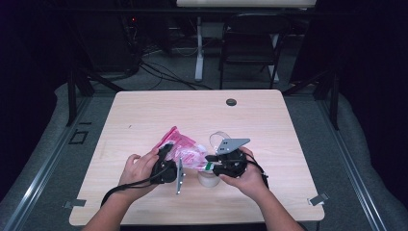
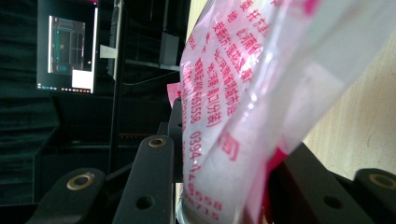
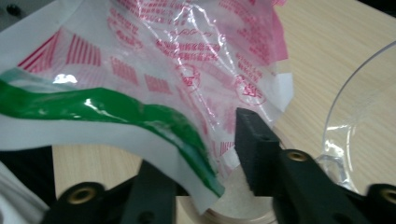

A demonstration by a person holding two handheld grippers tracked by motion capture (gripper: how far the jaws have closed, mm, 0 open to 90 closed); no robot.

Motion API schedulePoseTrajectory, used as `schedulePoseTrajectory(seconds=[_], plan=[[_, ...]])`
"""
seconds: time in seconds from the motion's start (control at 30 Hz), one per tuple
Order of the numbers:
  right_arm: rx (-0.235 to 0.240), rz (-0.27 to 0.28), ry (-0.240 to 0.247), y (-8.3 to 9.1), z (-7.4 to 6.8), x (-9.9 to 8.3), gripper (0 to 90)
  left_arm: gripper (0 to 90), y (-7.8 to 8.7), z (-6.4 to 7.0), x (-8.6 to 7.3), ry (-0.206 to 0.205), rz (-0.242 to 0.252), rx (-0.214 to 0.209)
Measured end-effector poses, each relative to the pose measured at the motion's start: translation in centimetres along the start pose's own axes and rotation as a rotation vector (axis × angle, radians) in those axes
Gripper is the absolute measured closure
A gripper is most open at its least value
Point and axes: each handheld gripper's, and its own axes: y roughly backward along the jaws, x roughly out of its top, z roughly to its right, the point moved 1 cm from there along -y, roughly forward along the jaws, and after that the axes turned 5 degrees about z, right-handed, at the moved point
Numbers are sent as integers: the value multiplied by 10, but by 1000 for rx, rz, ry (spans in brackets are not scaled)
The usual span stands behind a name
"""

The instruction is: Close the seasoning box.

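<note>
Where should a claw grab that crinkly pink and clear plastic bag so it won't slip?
Probably by a flat edge, pinched from the side. The pink-printed clear plastic bag is thin and floppy, so a claw needs a flattened strip between its jaws. The left claw pinches one end, and the right claw takes the white strip with the green stripe from the opposite side.

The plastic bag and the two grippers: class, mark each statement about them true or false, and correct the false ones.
1. The left gripper is clamped on the plastic bag. True.
2. The bag's print is blue. False: it is pink and red.
3. A green strip runs along the bag's edge by the right gripper. True.
4. The bag lies flat on the floor. False: it is held up over the table.
5. A clear cup stands close beside the right gripper. True.
</note>
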Motion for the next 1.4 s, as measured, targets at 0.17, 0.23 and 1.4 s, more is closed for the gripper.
schedulePoseTrajectory(seconds=[0.17, 0.23, 1.4], plan=[[-23, 27, -2, 0, 2, 1, 522, 714, -1, 1, -3, 23, -11, -16], [-25, 31, -2, 1, 2, 1, 504, 714, -1, 2, -4, 33, -12, -21], [-51, 65, -2, 4, 3, 2, 468, 718, -11, 16, -18, 246, 7, -115]])
